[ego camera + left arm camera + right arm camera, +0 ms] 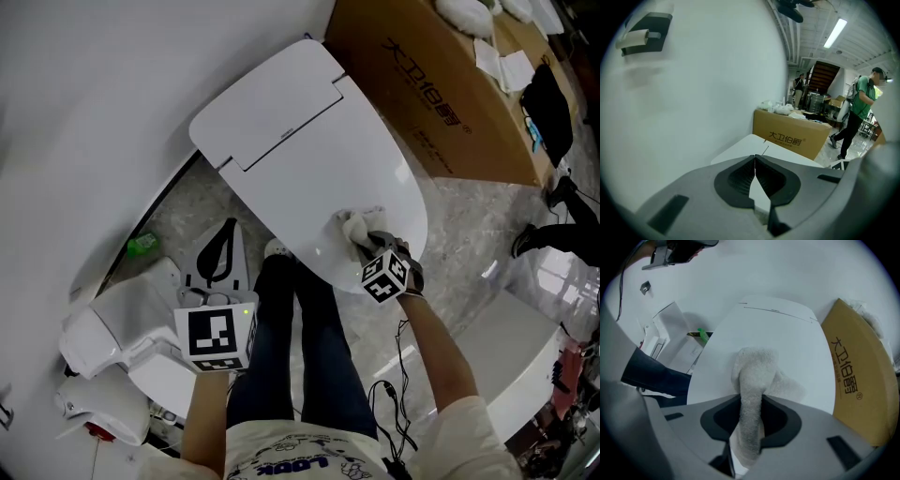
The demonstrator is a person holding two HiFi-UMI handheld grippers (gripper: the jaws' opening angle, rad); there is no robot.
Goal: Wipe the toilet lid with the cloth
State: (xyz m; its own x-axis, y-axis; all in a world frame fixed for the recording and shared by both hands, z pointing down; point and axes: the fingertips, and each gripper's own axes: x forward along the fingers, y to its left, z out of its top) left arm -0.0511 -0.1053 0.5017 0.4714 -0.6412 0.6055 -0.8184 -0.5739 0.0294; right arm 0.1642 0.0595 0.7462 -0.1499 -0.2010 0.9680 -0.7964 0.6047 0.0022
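The white toilet lid (309, 150) lies closed, slanting across the head view; it fills the middle of the right gripper view as the lid (787, 343). A white fluffy cloth (356, 225) rests on the lid's near end. My right gripper (370, 246) is shut on the cloth (752, 380), which bunches out ahead of the jaws and presses on the lid. My left gripper (220, 281) is held low at the left, away from the toilet, jaws shut with nothing between them (754, 164).
A brown cardboard box (441, 84) stands right of the toilet against the wall. White toilet parts (122, 328) and a green object (142, 245) lie on the floor at the left. My legs (300, 337) stand before the bowl. A person (860, 108) walks in the background.
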